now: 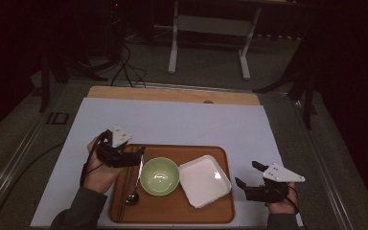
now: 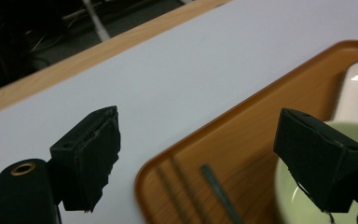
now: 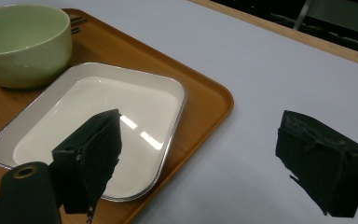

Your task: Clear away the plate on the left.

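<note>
**A:** What am I working with on the table?

**B:** From my remote seat I see a brown wooden tray (image 1: 223, 211) with rounded corners, lying on a pale sheet that covers the table (image 1: 172, 120). On the tray, at its left, lie a pair of dark chopsticks (image 1: 123, 191) and, just beside them, a metal spoon (image 1: 134, 194), its bowl toward me. At the tray's middle stands a round pale green bowl (image 1: 159, 176), glossy, with nothing in it that I can make out. Touching it on the right is a white rectangular dish (image 1: 204, 180) with rounded corners and a thin metallic rim, also bare inside.

**A:** And the tongs?

**B:** My left gripper (image 2: 205, 154) hangs over the tray's left edge, above the spoon handle, its jaws spread wide with nothing pinched. My right gripper (image 3: 200, 158) sits on the sheet just right of the tray, jaws likewise apart and holding nothing, beside the white dish.
</note>
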A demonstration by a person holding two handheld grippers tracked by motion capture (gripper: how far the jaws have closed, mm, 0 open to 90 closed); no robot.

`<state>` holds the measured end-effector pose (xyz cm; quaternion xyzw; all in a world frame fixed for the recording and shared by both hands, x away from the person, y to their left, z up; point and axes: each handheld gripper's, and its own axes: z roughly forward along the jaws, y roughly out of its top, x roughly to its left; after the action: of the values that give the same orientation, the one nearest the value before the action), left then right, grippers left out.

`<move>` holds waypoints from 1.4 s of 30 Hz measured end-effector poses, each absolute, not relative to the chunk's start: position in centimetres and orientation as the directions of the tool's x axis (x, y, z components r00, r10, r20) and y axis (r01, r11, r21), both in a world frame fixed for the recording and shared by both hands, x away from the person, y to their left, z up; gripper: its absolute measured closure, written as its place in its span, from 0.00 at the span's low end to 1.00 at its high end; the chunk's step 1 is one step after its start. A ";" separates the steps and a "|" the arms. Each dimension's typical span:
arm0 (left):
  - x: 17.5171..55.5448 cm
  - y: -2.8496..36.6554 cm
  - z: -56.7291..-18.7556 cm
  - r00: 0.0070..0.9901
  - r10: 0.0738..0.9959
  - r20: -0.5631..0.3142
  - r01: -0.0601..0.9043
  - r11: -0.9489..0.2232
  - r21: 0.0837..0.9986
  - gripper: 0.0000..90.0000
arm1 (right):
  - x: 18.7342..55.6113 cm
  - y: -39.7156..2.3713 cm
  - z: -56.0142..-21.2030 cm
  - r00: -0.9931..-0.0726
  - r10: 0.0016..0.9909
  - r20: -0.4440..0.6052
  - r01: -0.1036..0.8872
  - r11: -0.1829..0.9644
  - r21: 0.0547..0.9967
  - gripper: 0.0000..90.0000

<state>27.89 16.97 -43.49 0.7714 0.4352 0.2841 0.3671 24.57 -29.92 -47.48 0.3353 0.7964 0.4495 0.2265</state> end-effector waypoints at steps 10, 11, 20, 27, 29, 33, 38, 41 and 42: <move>25.4 23.7 -46.8 0.340 0.940 0.035 0.536 -0.224 0.814 0.17 | 24.5 -29.9 -47.6 -0.669 0.740 -0.062 0.332 0.373 0.867 0.15; 25.2 24.0 -46.9 0.342 0.940 0.022 0.542 -0.216 0.812 0.18 | 24.5 -29.9 -47.6 -0.669 0.741 -0.060 0.335 0.373 0.866 0.15; 23.4 26.5 -48.2 0.312 0.950 -0.016 0.552 -0.168 0.817 0.18 | 24.5 -30.1 -47.6 -0.666 0.744 -0.056 0.336 0.367 0.868 0.15; 23.0 27.7 -49.2 0.290 0.957 -0.013 0.538 -0.152 0.829 0.19 | 24.6 -30.2 -47.6 -0.660 0.749 -0.053 0.336 0.358 0.871 0.15; 22.9 27.8 -49.3 0.277 0.961 -0.012 0.529 -0.141 0.837 0.19 | 24.6 -30.2 -47.6 -0.656 0.753 -0.052 0.339 0.355 0.871 0.15; 22.6 27.7 -49.4 0.260 0.966 0.007 0.521 -0.147 0.841 0.19 | 24.6 -30.4 -47.6 -0.641 0.766 -0.049 0.341 0.341 0.876 0.15; 22.9 28.0 -49.8 0.222 0.975 -0.007 0.536 -0.116 0.836 0.19 | 24.8 -31.0 -47.7 -0.601 0.799 -0.032 0.350 0.299 0.888 0.15; 23.0 28.2 -50.0 0.203 0.979 -0.015 0.544 -0.101 0.833 0.19 | 24.9 -31.1 -47.8 -0.576 0.817 -0.033 0.359 0.289 0.888 0.15; 23.0 28.3 -50.1 0.200 0.979 -0.020 0.546 -0.095 0.832 0.19 | 24.9 -31.0 -47.9 -0.569 0.821 -0.035 0.361 0.288 0.887 0.15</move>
<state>23.00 28.27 -50.05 0.6800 0.5609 0.2918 0.3713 24.92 -31.04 -47.88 0.3883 0.7612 0.4530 0.2541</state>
